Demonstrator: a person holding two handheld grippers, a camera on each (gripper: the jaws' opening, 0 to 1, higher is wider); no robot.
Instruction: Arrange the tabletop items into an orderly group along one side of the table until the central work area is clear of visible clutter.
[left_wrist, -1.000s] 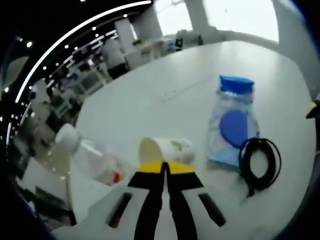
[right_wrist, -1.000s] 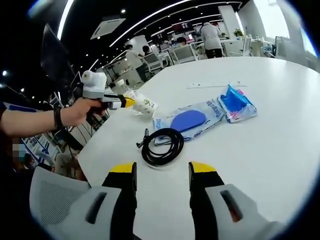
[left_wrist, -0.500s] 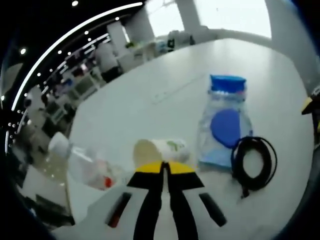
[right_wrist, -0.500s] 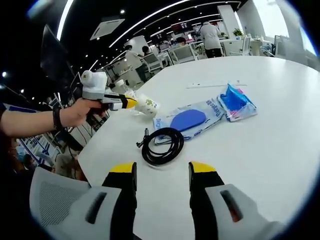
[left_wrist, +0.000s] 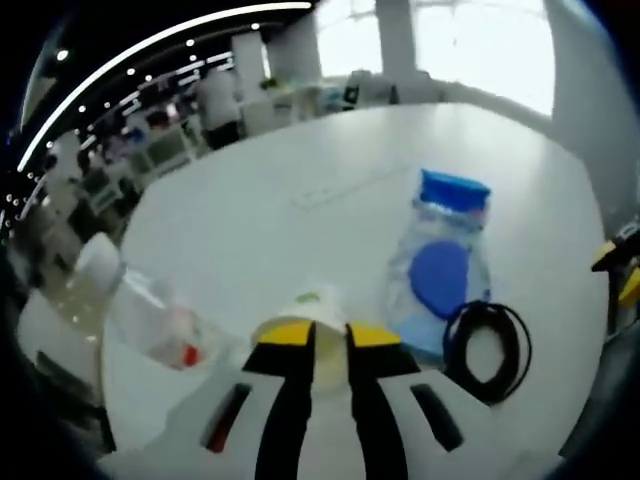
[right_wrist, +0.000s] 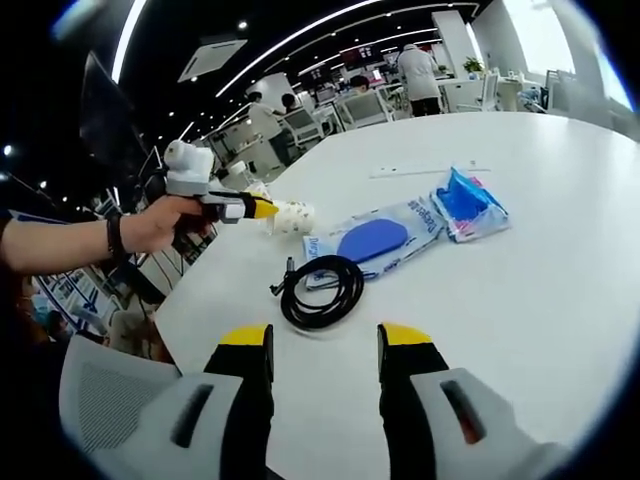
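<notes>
In the left gripper view, at the far left, a clear plastic bottle with a white cap lies on its side near the edge of the white bench. Just right of it, the left hand-held gripper has its yellow-tipped jaws a little apart, and the white paper cup sits in the narrow gap between them; whether the jaws press on the cup I cannot tell. Further right lies a clear flat packet with a blue disc inside it, and the small blue packet touches its far end. The coiled black cable lies just beside the near end of the clear packet.

In the right gripper view, a person's hand at the left holds the left hand-held gripper over the bench edge, with the cup at its tip. To the right come the cable, the clear packet and the blue packet, in a slanted row. The right hand-held gripper at the bottom has its jaws wide apart and holds nothing.
</notes>
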